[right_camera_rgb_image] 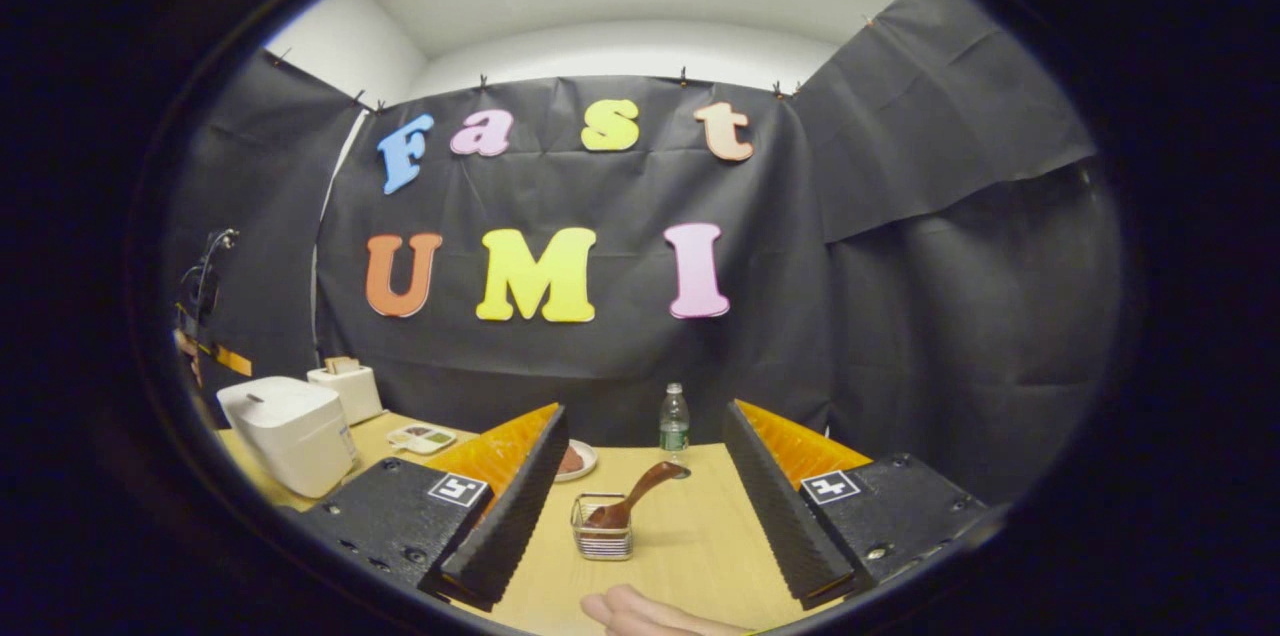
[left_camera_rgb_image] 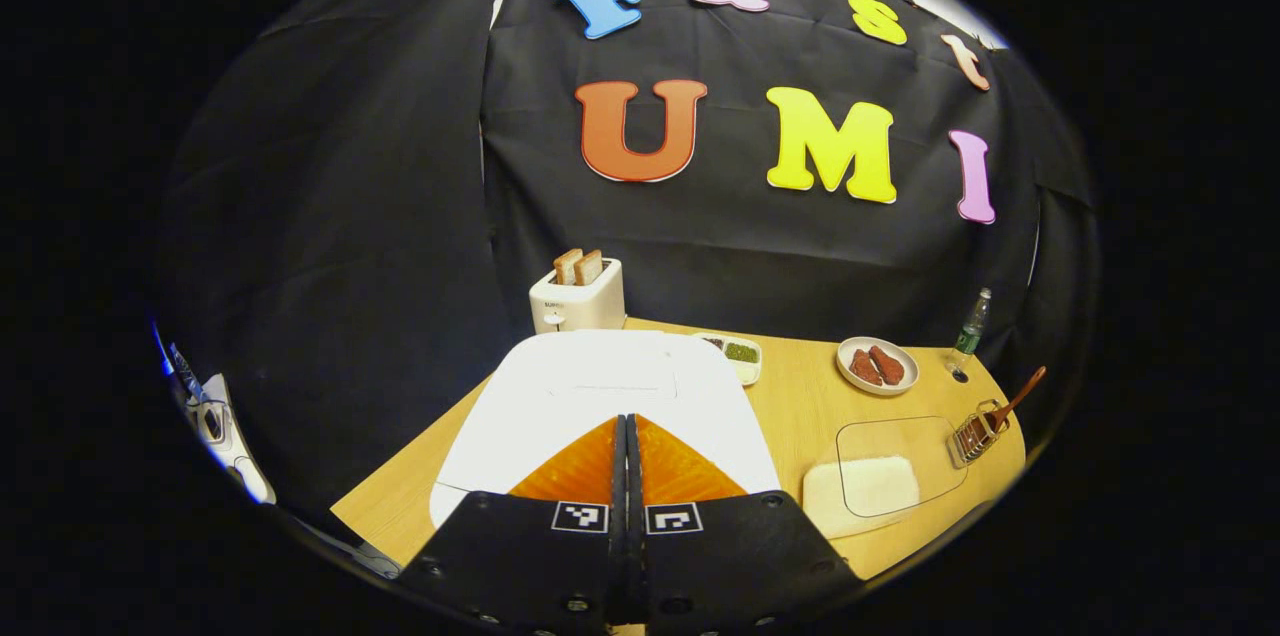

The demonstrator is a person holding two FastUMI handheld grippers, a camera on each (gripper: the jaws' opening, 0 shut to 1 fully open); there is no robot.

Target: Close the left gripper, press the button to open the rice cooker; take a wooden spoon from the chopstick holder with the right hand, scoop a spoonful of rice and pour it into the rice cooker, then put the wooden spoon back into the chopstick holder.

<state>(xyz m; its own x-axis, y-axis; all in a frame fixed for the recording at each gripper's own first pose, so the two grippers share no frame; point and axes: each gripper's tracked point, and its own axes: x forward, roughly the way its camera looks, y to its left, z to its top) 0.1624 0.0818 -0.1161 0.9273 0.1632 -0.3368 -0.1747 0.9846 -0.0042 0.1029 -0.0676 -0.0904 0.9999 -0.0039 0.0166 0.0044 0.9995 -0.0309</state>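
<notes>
Left gripper view, left to right:
- Toaster [left_camera_rgb_image: 577,301], white, two bread slices [left_camera_rgb_image: 579,266] standing upright in its slots, at the table's far edge against the booth wall.
- Rice cooker [left_camera_rgb_image: 600,396], white, lid down, directly ahead of the left gripper [left_camera_rgb_image: 627,436]. The gripper's two fingers are pressed together with no gap between them, tips over the near part of the lid; contact with the lid cannot be told.
- Divided dish [left_camera_rgb_image: 740,356] holding green contents, just beyond the cooker's right corner.
- Tray of rice [left_camera_rgb_image: 860,491], pale and shallow, near the table's front edge, with a clear lid [left_camera_rgb_image: 900,461] lying partly over it.
- Plate [left_camera_rgb_image: 877,366] with reddish-brown food, farther back.
- Water bottle [left_camera_rgb_image: 970,326], upright, green label, near the back right corner.
- Chopstick holder [left_camera_rgb_image: 975,436], wire basket, at the table's right edge. Wooden spoon [left_camera_rgb_image: 1018,398] stands in it, long axis tilted, handle pointing up and to the right.

Right gripper view, left to right:
- Rice cooker [right_camera_rgb_image: 290,431] at far left, toaster [right_camera_rgb_image: 345,388] behind it, divided dish [right_camera_rgb_image: 425,437] beside them.
- Right gripper [right_camera_rgb_image: 640,486], fingers spread wide, nothing between them but the scene ahead.
- Chopstick holder [right_camera_rgb_image: 602,528] on the wooden table [right_camera_rgb_image: 690,556], framed between the fingers; wooden spoon [right_camera_rgb_image: 640,493] in it, handle leaning up and right towards the water bottle [right_camera_rgb_image: 674,421].
- Plate [right_camera_rgb_image: 572,461], partly hidden behind the left-hand finger.
- A person's hand [right_camera_rgb_image: 640,613] at the bottom edge.
</notes>
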